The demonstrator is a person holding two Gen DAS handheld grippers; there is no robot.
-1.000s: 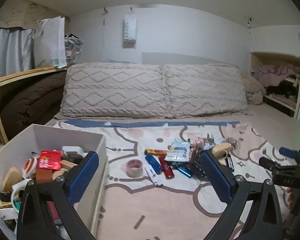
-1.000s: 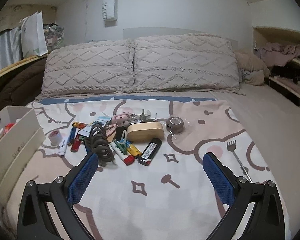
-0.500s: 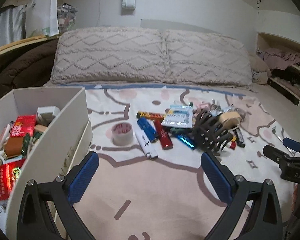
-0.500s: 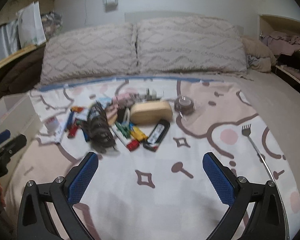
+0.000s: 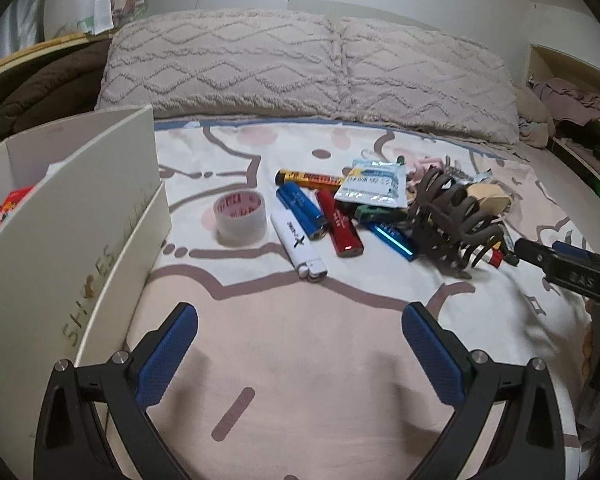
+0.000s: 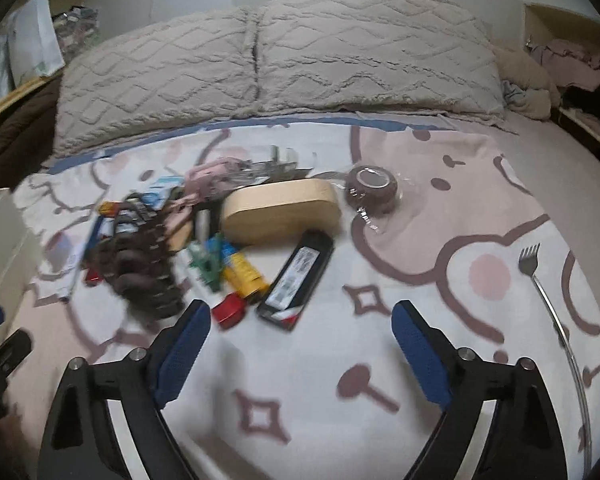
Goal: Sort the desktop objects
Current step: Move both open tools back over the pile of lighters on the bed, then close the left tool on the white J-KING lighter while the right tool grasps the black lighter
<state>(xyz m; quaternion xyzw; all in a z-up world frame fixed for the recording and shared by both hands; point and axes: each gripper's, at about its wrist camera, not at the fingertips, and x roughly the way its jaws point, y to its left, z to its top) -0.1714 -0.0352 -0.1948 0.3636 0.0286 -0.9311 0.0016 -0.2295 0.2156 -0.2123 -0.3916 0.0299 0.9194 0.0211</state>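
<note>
Half-hidden white box (image 5: pixel 60 240), contents obscured

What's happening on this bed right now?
A person holds two blue-padded grippers over a cartoon-print bedspread strewn with small items. The left gripper and right gripper are both open and empty; the right's jaws have just been closing slightly. A pale tape roll, coloured lighters and a brown claw hair clip lie unsorted beside a white cardboard box.
</note>
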